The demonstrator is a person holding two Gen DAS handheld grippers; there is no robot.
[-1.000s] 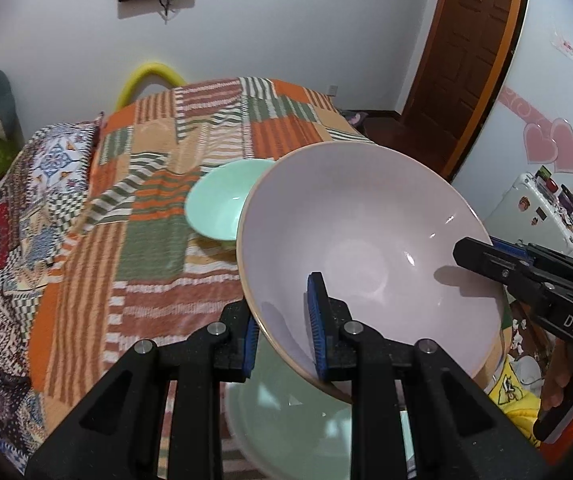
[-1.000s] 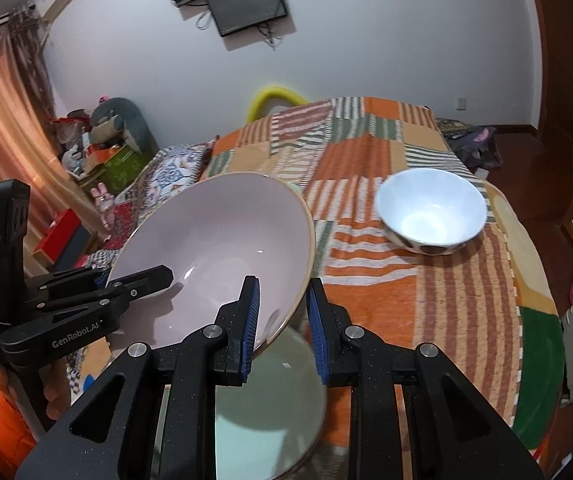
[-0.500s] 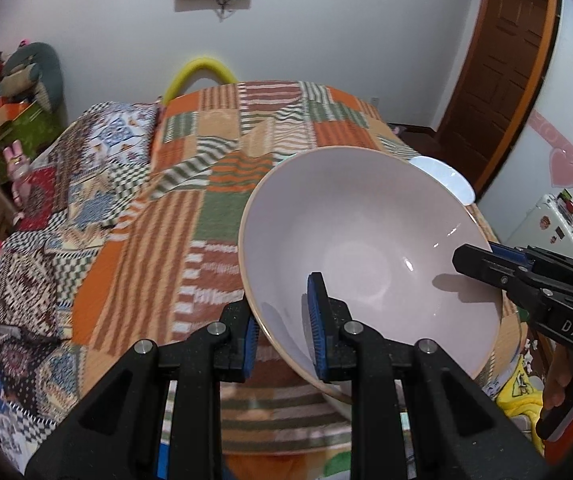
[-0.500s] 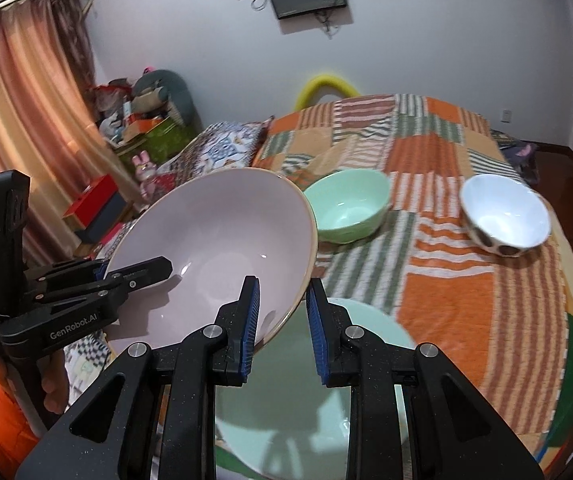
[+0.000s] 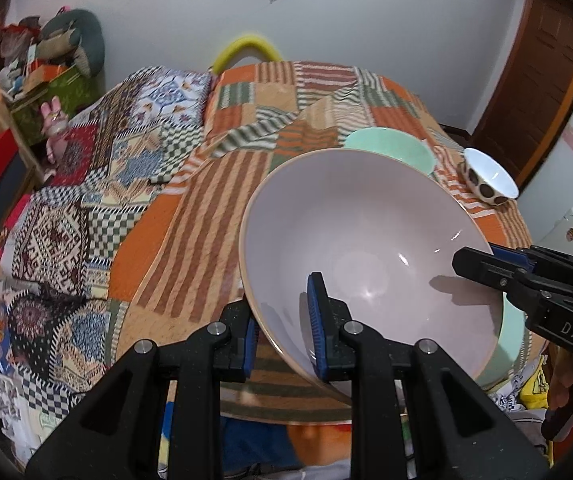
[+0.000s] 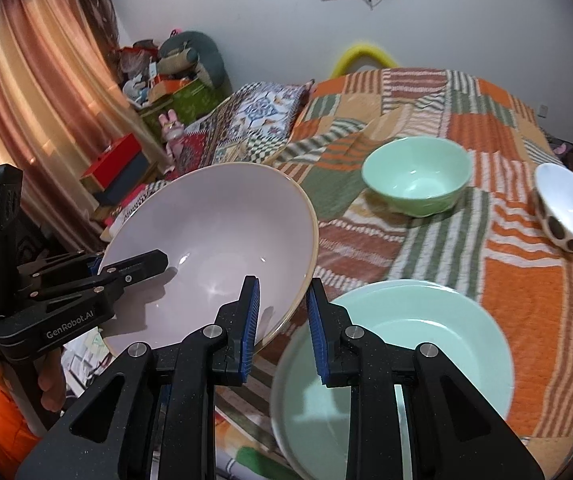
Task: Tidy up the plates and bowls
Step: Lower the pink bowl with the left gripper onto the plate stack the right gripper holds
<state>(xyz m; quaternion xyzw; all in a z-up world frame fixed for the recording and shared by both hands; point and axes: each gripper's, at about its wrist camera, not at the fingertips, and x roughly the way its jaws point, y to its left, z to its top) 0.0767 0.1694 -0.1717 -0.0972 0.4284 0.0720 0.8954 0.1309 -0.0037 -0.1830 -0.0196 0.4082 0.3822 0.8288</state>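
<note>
Bowl (image 5: 366, 248): pale pink, tan-rimmed, glossy

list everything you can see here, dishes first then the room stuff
large bowl: 1, pale pink with tan rim, held tilted above the bed between both grippers
green plates: looks like 2 stacked, mint green, near edge of the bed
green bowl: 1, mint green, mid bed
spotted bowl: 1, white with dark spots, tipped, right side of the bed
bedspread: 1, orange, green and cream patchwork, covering the bed
patterned pillow: 1, blue and white, head of the bed
curtain: 1, orange-brown, left wall
left gripper: 1, black with blue pads, clamped on the large bowl's rim
right gripper: 1, black with blue pads, clamped on the opposite rim
</note>
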